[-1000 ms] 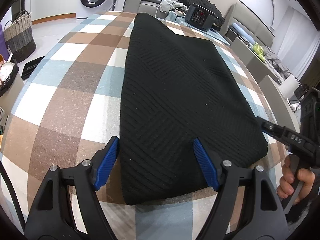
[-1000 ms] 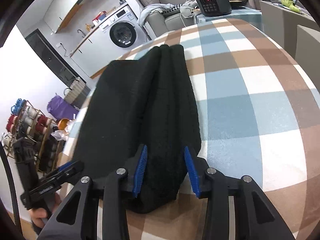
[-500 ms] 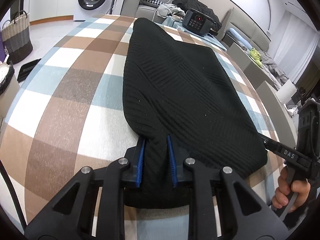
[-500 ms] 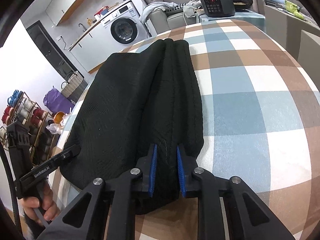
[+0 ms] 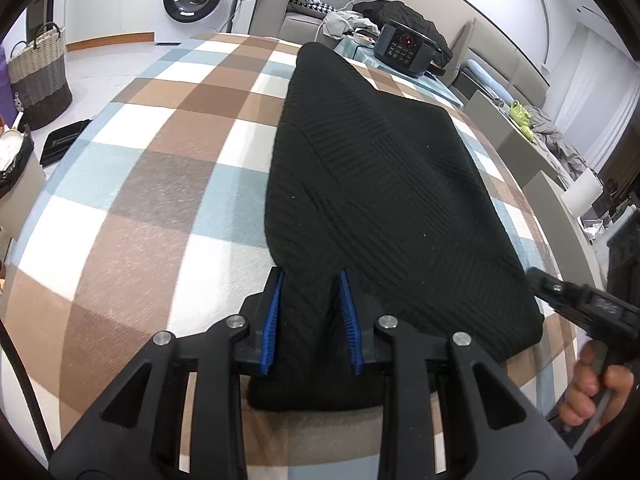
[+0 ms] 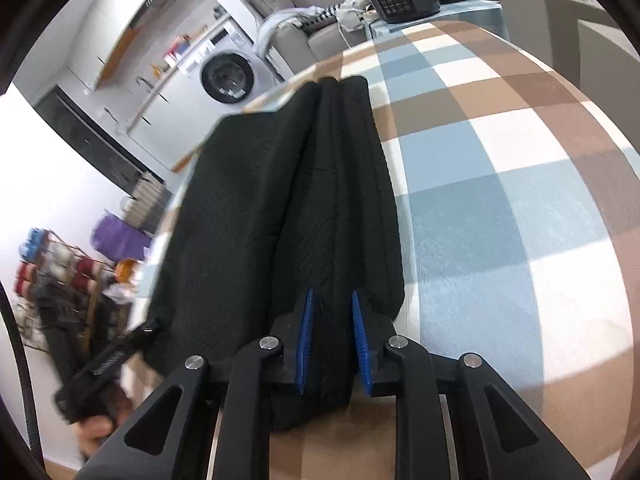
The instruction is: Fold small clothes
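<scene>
Sweater point(image 5: 384, 200): black ribbed knit, already folded lengthwise into a long thick panel, lying on the checked tablecloth point(image 5: 152, 184). Left gripper point(image 5: 312, 316) is clamped on the near left corner; right gripper point(image 6: 332, 340) is clamped on the near right edge, where stacked layers show as rounded ridges. Risk: the blue fingers point(image 6: 304, 340) may hold only the upper layers, so lower ones could slip and the fold skew. The soft, heavy knit may sag.

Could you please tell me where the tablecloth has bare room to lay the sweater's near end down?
Bare checked tablecloth lies left of the black sweater, and more right of it in the right wrist view. The near edge is crowded: left gripper and right gripper pinch fabric there.
</scene>
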The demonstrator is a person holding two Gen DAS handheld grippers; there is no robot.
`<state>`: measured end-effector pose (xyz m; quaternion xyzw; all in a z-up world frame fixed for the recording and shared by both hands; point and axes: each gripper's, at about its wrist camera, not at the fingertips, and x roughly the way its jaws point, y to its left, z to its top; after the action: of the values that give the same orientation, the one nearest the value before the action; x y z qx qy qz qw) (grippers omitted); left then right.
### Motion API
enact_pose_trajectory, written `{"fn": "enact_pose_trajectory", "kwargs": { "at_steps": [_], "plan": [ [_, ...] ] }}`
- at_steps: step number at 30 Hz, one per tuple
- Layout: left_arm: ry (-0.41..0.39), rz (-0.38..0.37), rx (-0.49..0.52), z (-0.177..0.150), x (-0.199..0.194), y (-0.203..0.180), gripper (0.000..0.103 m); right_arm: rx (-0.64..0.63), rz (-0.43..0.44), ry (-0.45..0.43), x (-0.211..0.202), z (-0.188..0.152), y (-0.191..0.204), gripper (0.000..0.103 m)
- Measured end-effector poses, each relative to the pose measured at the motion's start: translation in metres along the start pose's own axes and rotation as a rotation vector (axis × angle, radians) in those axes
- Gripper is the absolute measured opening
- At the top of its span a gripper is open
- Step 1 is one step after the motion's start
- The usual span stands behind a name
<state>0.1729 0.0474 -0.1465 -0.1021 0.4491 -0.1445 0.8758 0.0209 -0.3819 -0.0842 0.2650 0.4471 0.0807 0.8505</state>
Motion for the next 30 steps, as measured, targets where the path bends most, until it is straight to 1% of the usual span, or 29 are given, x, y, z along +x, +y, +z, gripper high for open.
{"fn": "enact_pose_trajectory", "kwargs": {
  "at_steps": [2, 3, 4, 6, 7, 8, 10, 11, 12, 13, 14, 15, 16, 18, 20, 21, 22, 24, 26, 27, 30],
  "plan": [
    [-0.009, -0.01, -0.009, -0.002, -0.006, 0.003, 0.024, 0.025, 0.063, -0.005, -0.013, -0.004, 0.003, 0.021],
    [-0.012, -0.01, -0.015, -0.003, -0.008, 0.003, 0.024, 0.025, 0.106, 0.0, -0.017, -0.006, 0.007, 0.024],
    [-0.015, -0.011, -0.024, -0.004, -0.011, 0.004, 0.025, 0.015, 0.129, 0.007, -0.018, -0.008, 0.011, 0.029],
    [-0.025, -0.011, -0.035, -0.006, -0.017, 0.004, 0.03, -0.04, 0.132, 0.013, -0.014, -0.013, 0.025, 0.033],
    [-0.034, -0.012, -0.035, -0.006, -0.021, 0.003, 0.035, -0.062, 0.12, 0.019, -0.01, -0.014, 0.029, 0.033],
    [-0.041, -0.008, -0.03, -0.006, -0.024, 0.002, 0.043, -0.083, 0.102, 0.03, -0.004, -0.016, 0.032, 0.031],
    [-0.062, 0.012, -0.016, -0.006, -0.033, -0.003, 0.054, -0.121, 0.05, 0.065, 0.011, -0.019, 0.036, 0.012],
    [-0.071, 0.01, -0.012, -0.007, -0.037, -0.004, 0.056, -0.119, 0.044, 0.065, 0.013, -0.02, 0.037, 0.008],
    [-0.078, 0.001, -0.008, -0.007, -0.041, -0.006, 0.057, -0.127, 0.071, 0.051, 0.009, -0.021, 0.04, 0.005],
    [-0.08, -0.011, 0.001, -0.007, -0.044, -0.009, 0.057, -0.149, 0.088, 0.021, 0.001, -0.021, 0.043, 0.005],
    [-0.081, -0.019, 0.016, -0.008, -0.047, -0.014, 0.058, -0.173, 0.09, -0.005, -0.006, -0.022, 0.048, 0.005],
    [-0.084, -0.027, 0.034, -0.009, -0.048, -0.02, 0.059, -0.187, 0.073, -0.007, -0.009, -0.021, 0.05, 0.005],
    [-0.084, -0.036, 0.044, -0.009, -0.049, -0.026, 0.061, -0.18, 0.053, 0.009, -0.006, -0.021, 0.048, 0.005],
    [-0.074, -0.073, 0.068, -0.01, -0.044, -0.04, 0.062, -0.144, 0.004, 0.083, 0.011, -0.023, 0.036, 0.005],
    [-0.048, -0.096, 0.108, -0.011, -0.037, -0.059, 0.062, -0.096, 0.044, 0.068, 0.008, -0.023, 0.03, 0.006],
    [-0.039, -0.107, 0.126, -0.012, -0.034, -0.068, 0.062, -0.081, 0.074, 0.053, 0.0, -0.022, 0.029, 0.009],
    [-0.029, -0.125, 0.146, -0.013, -0.031, -0.078, 0.062, -0.073, 0.083, 0.023, -0.008, -0.021, 0.027, 0.011],
    [-0.002, -0.164, 0.187, -0.016, -0.024, -0.099, 0.062, -0.064, 0.043, -0.028, -0.019, -0.019, 0.019, 0.017],
    [0.026, -0.19, 0.233, -0.021, -0.017, -0.116, 0.062, -0.035, 0.028, -0.024, -0.018, -0.018, 0.008, 0.017],
    [0.039, -0.199, 0.258, -0.023, -0.014, -0.125, 0.062, -0.007, 0.027, 0.0, -0.013, -0.018, 0.001, 0.017],
    [0.086, -0.226, 0.34, -0.035, -0.004, -0.151, 0.062, 0.007, 0.047, 0.024, -0.005, -0.019, -0.005, 0.017]
  ]
}}
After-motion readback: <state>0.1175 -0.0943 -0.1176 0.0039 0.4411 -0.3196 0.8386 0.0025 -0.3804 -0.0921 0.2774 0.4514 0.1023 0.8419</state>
